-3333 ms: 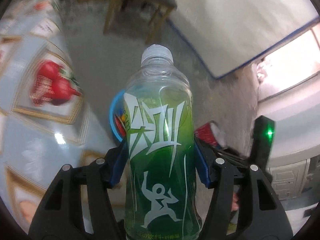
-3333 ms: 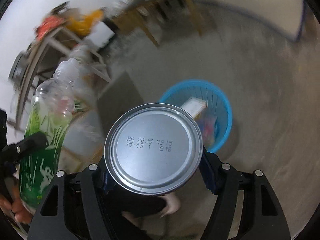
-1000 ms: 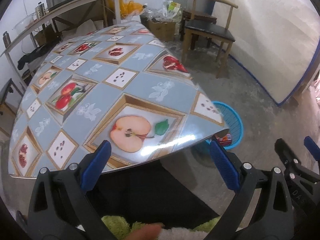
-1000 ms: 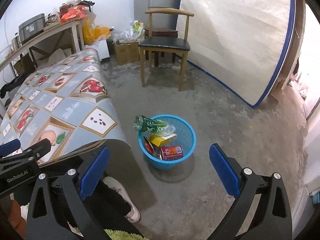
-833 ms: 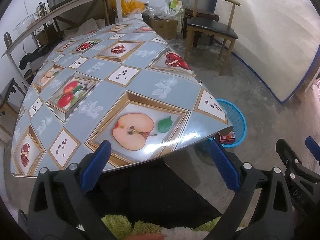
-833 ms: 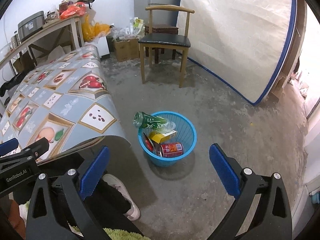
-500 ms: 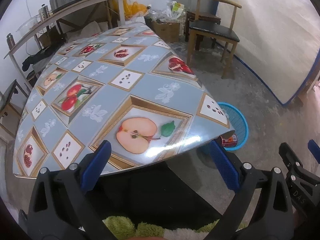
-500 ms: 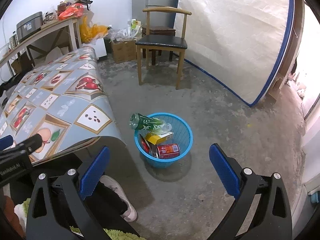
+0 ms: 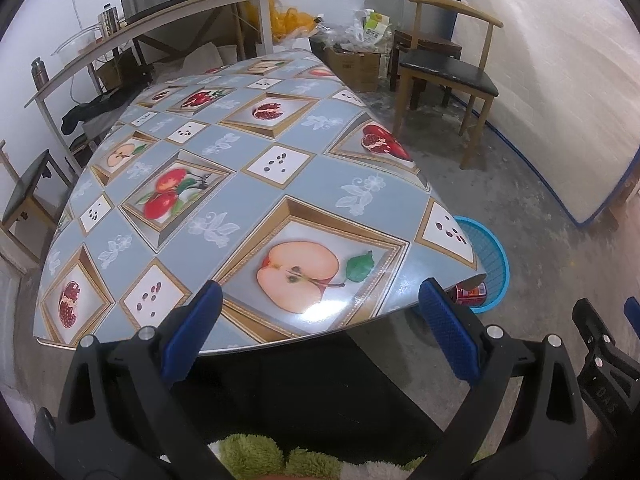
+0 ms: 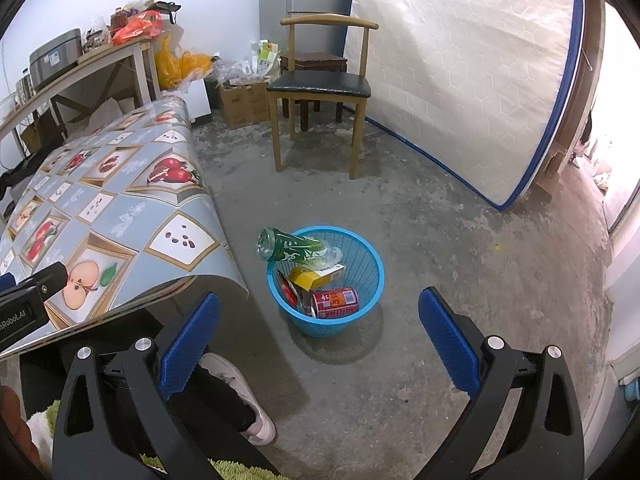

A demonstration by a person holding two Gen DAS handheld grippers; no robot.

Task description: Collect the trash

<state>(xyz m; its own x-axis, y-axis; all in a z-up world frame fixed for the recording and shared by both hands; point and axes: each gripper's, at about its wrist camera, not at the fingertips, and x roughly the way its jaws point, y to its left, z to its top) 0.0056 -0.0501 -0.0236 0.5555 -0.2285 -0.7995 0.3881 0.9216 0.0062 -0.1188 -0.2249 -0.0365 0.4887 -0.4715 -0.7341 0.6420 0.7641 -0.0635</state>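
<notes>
A blue plastic waste basket (image 10: 372, 296) stands on the concrete floor by the table's corner. In it lie a green bottle (image 10: 292, 249) resting across the rim, a red can (image 10: 334, 302) and a yellow carton (image 10: 316, 276). My right gripper (image 10: 318, 338) is open and empty, held above the floor short of the basket. My left gripper (image 9: 318, 326) is open and empty at the near edge of the table (image 9: 224, 152), whose fruit-print cloth bears no objects. The basket (image 9: 494, 256) and red can (image 9: 470, 294) peek out past the table corner in the left wrist view.
A wooden chair (image 10: 320, 84) stands beyond the basket, a mattress (image 10: 460, 80) leans on the right wall, and boxes with bags (image 10: 244, 96) sit in the corner. A cluttered side table (image 9: 160, 20) runs along the back wall. A shoe (image 10: 240, 396) is near the right gripper.
Both grippers were shut on the green bottle and the can 3.3 s ago; both now stand open and empty, with those items in the basket. Over the last second the views barely shift.
</notes>
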